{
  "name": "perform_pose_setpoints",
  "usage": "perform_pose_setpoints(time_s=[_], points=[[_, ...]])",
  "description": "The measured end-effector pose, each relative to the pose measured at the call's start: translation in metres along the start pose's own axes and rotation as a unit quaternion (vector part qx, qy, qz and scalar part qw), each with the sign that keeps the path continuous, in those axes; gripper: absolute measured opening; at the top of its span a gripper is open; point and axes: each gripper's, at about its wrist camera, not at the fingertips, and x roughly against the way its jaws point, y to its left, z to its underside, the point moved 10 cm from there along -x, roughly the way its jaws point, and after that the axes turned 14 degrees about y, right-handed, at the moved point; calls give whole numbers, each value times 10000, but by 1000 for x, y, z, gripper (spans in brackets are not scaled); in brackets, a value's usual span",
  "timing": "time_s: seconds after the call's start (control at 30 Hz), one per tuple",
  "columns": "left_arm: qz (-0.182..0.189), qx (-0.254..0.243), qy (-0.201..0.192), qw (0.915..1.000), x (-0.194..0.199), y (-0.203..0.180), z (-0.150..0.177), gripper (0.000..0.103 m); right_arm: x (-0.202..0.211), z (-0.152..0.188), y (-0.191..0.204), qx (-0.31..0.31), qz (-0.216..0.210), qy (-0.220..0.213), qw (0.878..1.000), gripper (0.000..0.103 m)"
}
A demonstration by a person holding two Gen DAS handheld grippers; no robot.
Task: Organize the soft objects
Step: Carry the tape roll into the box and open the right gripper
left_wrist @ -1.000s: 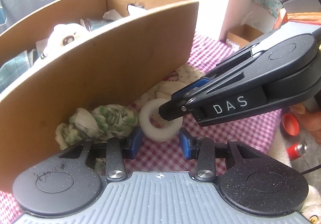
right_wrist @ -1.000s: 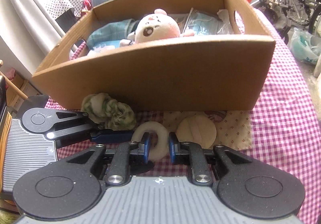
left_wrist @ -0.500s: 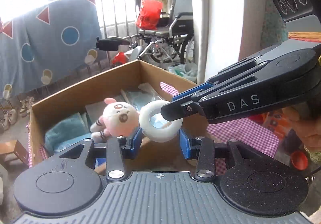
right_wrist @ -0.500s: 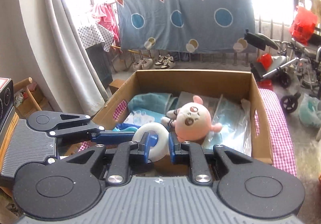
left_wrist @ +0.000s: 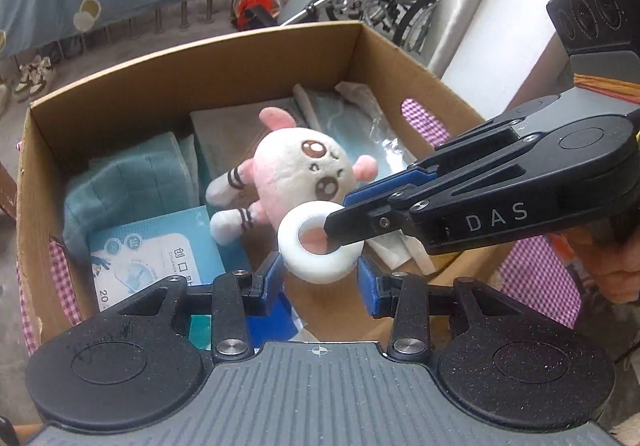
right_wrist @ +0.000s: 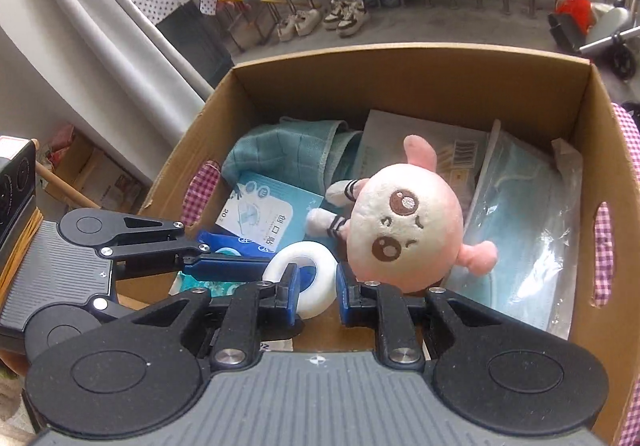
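Now that both claws have carried the white foam ring [left_wrist: 320, 251] up from the checked surface, it hangs over the near end of the cardboard box [left_wrist: 248, 58], beside the pink plush toy [left_wrist: 304, 174]. Right claw [right_wrist: 317, 282] pinches its rim; left claw [left_wrist: 320, 278] flanks it, apparently clamped. Release should come next.

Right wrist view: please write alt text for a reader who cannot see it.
Two grippers, right and left, hold a white foam ring over an open cardboard box. Inside lie a pink plush toy, a teal towel and packets.
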Motion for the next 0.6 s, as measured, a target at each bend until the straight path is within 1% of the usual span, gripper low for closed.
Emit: perform_pose_setpoints(time_s=[0.13, 0.27, 0.4, 0.47, 0.6], points=[[-57, 85, 206, 9997, -15, 16, -5, 40, -20, -13, -6, 19, 16, 197, 9998, 22], [-126, 119, 352, 9992, -24, 26, -6, 40, -33, -19, -6, 125, 88, 297, 9994, 22], [-184, 167, 505, 9984, -34, 36, -7, 40, -37, -24, -2, 253, 130, 277, 9992, 22], [-121, 283, 612, 9977, -38, 39, -6, 40, -39, -25, 0, 298, 167, 295, 9990, 22], [-49, 400, 638, 9971, -35, 43, -6, 40, -40, -28, 5, 460, 313, 271, 9981, 24]])
